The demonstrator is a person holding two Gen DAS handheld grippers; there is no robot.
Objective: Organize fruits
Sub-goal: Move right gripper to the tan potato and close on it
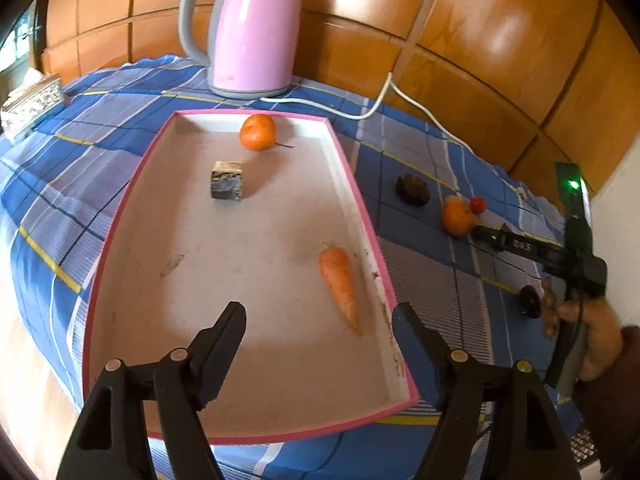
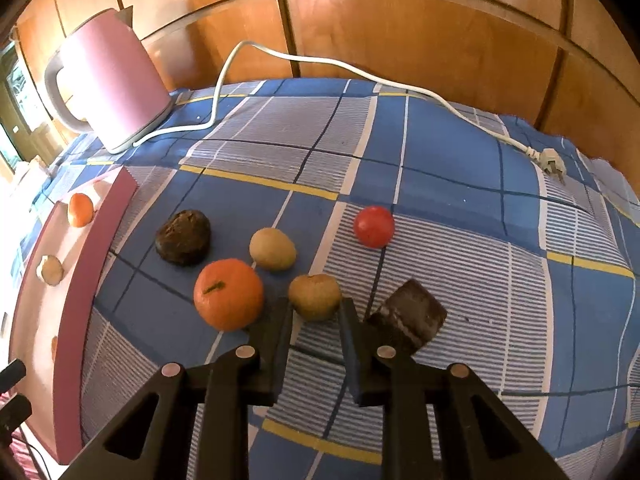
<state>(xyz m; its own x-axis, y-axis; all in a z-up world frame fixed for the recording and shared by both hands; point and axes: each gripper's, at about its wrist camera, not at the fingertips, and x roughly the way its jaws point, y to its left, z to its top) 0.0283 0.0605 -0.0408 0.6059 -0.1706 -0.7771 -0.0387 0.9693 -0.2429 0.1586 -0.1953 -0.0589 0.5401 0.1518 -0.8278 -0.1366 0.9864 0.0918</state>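
The left gripper [image 1: 318, 320] hangs open over the pink-rimmed tray [image 1: 352, 184], which holds a mandarin [image 1: 258, 132] and a carrot [image 1: 340, 280]. The right gripper [image 2: 314, 316], jaws parted, reaches a yellowish fruit [image 2: 314, 296] on the checked cloth [image 2: 460, 152], beside an orange [image 2: 228, 294].

kettle [image 2: 108, 80] top cropped, carrot [image 2: 54, 347] mostly hidden behind tray rim [image 2: 76, 320]
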